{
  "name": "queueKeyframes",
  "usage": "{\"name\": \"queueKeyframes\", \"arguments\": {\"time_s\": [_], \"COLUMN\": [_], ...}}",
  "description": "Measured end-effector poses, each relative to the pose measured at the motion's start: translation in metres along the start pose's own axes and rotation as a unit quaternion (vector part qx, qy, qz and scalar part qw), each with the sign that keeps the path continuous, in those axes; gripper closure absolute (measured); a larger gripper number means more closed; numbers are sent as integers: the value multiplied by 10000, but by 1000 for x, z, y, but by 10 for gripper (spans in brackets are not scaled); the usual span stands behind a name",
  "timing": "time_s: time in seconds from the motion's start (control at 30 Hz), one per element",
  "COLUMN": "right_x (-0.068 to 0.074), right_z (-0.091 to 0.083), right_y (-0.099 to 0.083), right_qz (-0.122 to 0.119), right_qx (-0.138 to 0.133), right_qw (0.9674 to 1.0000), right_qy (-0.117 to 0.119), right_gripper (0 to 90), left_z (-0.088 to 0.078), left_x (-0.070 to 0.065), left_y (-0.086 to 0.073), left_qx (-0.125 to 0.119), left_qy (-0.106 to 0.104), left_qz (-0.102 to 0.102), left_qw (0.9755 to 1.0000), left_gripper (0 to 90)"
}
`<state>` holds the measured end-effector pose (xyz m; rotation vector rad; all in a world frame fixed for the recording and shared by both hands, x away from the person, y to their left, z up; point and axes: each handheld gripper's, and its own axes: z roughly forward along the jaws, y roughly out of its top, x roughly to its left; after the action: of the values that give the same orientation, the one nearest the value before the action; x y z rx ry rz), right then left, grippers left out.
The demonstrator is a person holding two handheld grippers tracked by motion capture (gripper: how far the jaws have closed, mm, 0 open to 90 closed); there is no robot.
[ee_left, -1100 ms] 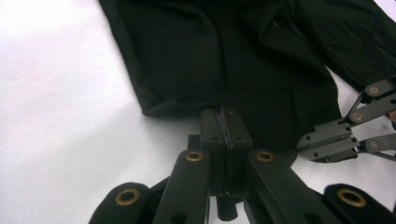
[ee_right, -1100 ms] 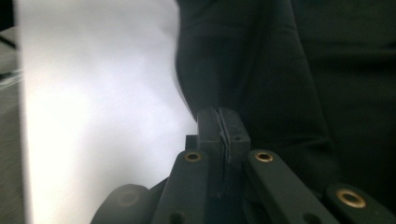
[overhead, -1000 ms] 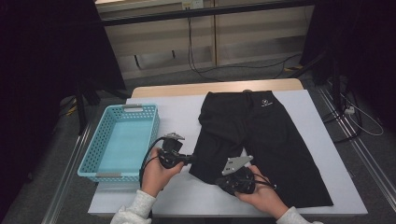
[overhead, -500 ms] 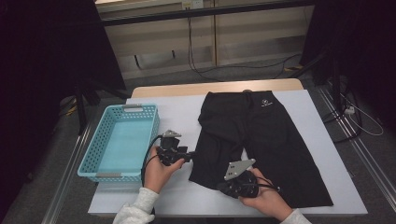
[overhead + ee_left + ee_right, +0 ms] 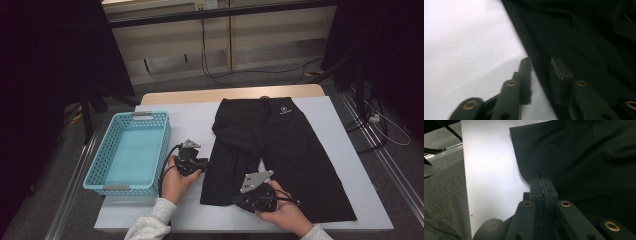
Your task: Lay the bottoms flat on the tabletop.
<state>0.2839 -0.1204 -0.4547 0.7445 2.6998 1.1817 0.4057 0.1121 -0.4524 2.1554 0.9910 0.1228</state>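
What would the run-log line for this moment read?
left gripper: jaws just closing, straddling shorts edge, not clamped | right gripper: shut on shorts hem | basket: left of the shorts

left tool lower at shorts' edge, jaws just closing

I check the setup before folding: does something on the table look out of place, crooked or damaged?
Nothing stands out. The black shorts lie flat on the white table, slightly slanted, and the blue basket stands upright beside them. No damage shows.
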Motion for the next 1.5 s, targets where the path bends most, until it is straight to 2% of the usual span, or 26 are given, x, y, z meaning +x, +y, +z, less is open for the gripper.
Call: {"name": "queueKeyframes", "arguments": {"time_s": [0.07,0.1,0.2,0.33,0.47,0.57,0.67,0.77,0.8,0.83,0.87,0.9,0.93,1.03,1.07,1.1,1.2,1.33,1.37,1.5], "right_x": [0,1,0,1,3,7,8,9,9,9,9,9,9,8,8,8,8,9,9,11], "right_z": [0,0,0,-1,0,1,2,2,2,2,2,2,2,2,2,2,2,2,2,2], "right_y": [0,0,0,0,1,3,3,3,2,2,2,2,2,2,2,2,1,1,1,2], "right_qz": [7,-1,-25,-24,-43,-59,-123,-107,-104,-104,-104,-101,-101,-104,-105,-109,-101,-82,-80,-117], "right_qx": [0,0,4,17,23,10,49,65,63,63,61,56,56,42,38,38,42,35,41,55], "right_qw": [10000,10000,10000,10000,9999,9999,9997,9997,9997,9997,9997,9997,9997,9997,9997,9997,9996,9996,9996,9995], "right_qy": [5,3,6,50,97,147,182,205,209,209,228,229,229,237,237,236,254,267,281,293], "right_gripper": [896,896,897,897,897,897,897,897,897,897,897,897,897,897,897,897,897,897,897,897], "left_z": [0,0,-3,-18,-25,-31,-27,-22,-19,-19,-16,-14,-14,1,1,5,6,5,2,-5], "left_x": [-1,-1,-2,0,2,1,0,1,3,3,4,6,6,10,10,10,12,14,15,15], "left_y": [1,2,3,3,0,-2,-3,-5,-4,-4,-2,-1,-1,4,4,7,8,8,9,10], "left_qx": [63,77,97,68,90,221,370,370,244,244,26,-65,-65,-151,-151,-197,-180,-110,-47,-87], "left_qy": [33,59,73,30,34,111,95,129,199,199,276,344,344,313,313,410,499,390,366,317], "left_qz": [-21,-69,-89,-217,-286,-313,-317,-315,-332,-332,-306,-252,-252,-234,-234,-147,-148,-258,-274,-397], "left_qw": [10000,9999,9999,9997,9995,9992,9988,9987,9990,9990,9991,9991,9991,9991,9991,9989,9985,9988,9989,9987], "left_gripper": [856,885,894,895,895,895,892,838,785,746,711,664,640,601,613,650,759,891,894,896]}}
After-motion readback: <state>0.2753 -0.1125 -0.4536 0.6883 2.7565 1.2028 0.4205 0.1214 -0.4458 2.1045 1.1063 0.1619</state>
